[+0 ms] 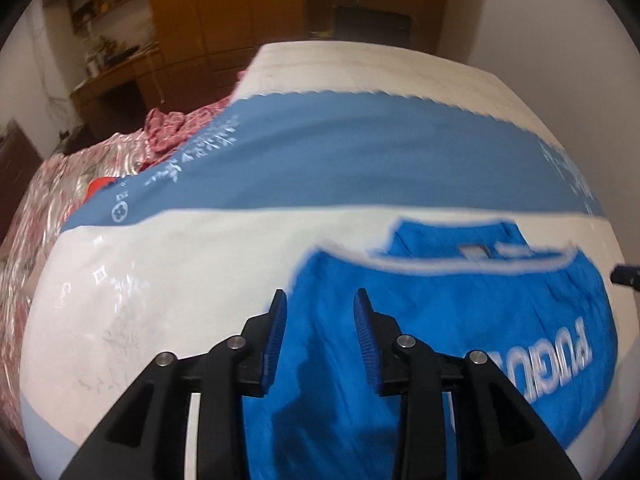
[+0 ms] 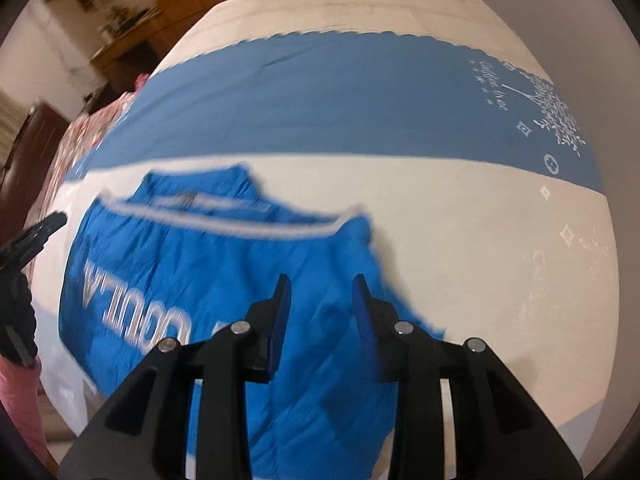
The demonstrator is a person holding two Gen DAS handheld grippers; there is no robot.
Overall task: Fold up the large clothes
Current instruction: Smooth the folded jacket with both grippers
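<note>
Bright blue garment with white lettering and white trim (image 1: 440, 320) lies flat on the white-and-blue bedspread (image 1: 320, 160). Left gripper (image 1: 320, 300) over its left edge, right gripper (image 2: 322, 284) over its right edge — both released, nothing clamped. Left view alone shows the pink patterned bedding (image 1: 80, 184) far left; right view alone the white snowflake print (image 2: 556, 116).

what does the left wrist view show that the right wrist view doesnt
Only the left wrist view shows the crumpled red patterned cloth and shiny wrapped bundle beside the bed, plus the right hand-held gripper's tip at its edge.

Only the right wrist view shows the left hand-held gripper from the side and a pink sleeve.

Both show the blue garment with white lettering lying on the white and blue bedspread, with each view's own jaws open above it, nothing clamped.
</note>
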